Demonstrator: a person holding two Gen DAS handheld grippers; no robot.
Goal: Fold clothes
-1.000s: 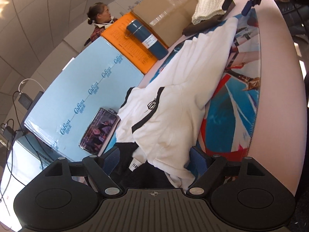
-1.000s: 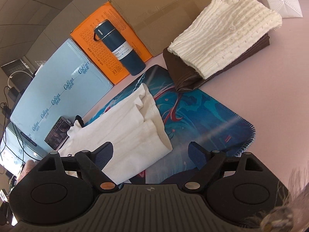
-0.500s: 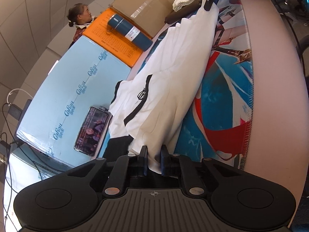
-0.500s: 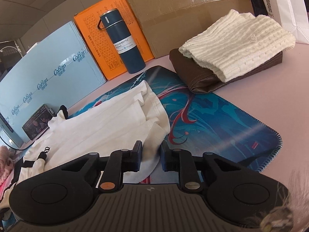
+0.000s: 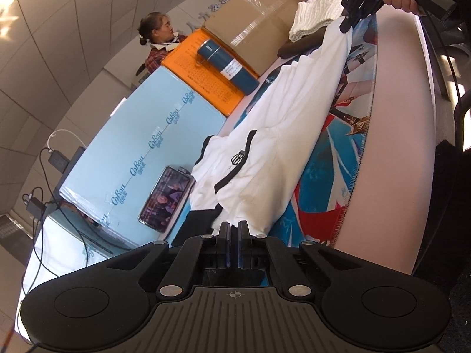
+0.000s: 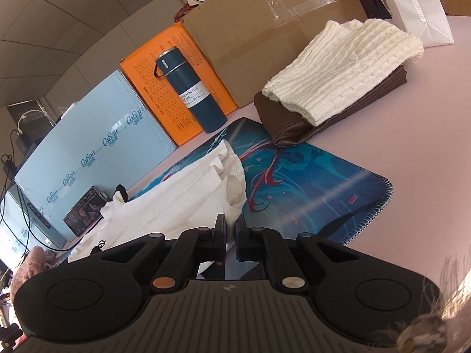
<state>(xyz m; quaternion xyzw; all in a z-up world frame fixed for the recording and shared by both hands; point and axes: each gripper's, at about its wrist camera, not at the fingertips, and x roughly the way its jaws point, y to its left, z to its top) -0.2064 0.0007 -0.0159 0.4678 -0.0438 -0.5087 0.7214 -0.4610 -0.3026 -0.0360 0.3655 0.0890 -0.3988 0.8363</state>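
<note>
From the left wrist view, the left claw (image 5: 233,229) is pressed together on the near edge of the white garment (image 5: 279,135), which stretches long across the printed mat (image 5: 350,158) on the pink surface (image 5: 391,147); far off, the right claw (image 5: 347,23) pinches the opposite end, so the cloth hangs taut between them, seemingly ready for a fold. From the right wrist view, the right claw (image 6: 231,232) nips the garment's (image 6: 188,194) edge, lifted off the mat (image 6: 309,182), clear of the knit stack (image 6: 347,64).

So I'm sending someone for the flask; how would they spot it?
Along the table's far edge stand three boxes. The flask stands upright before the orange box, beside the printed mat: a dark teal cylinder with a white label, the only bottle there.
</note>
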